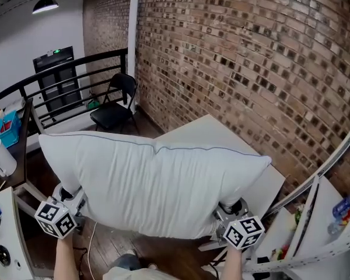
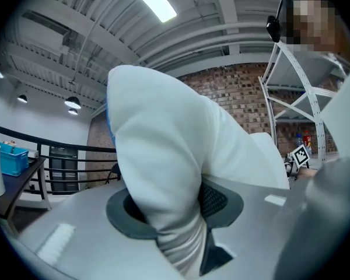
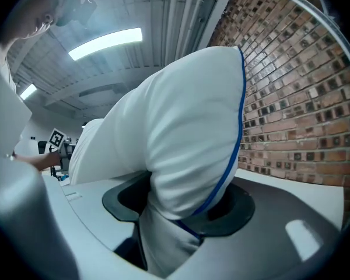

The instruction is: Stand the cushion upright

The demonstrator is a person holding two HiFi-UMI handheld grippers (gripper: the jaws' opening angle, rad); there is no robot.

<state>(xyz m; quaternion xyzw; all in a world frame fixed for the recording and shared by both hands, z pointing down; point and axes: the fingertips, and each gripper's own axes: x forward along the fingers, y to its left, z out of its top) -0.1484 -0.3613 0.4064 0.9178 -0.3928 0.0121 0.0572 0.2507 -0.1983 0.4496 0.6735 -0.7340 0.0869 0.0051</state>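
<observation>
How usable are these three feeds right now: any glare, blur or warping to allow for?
Head view: evenly lit and sharp, cushion crisp, but the wide lens bows the brick wall. Left gripper view: strip light blown out, cushion fabric near the lens soft, corners dark. Right gripper view: ceiling lamp glares with haze around it, bricks curve, blue piping is sharp.

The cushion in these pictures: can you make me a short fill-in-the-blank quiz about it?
The white cushion has ____ piping along its edge.
It is clamped by ____ grippers, the left gripper and the right gripper.
The wall behind it is built of ____.
Missing words: blue; two; brick.
</observation>
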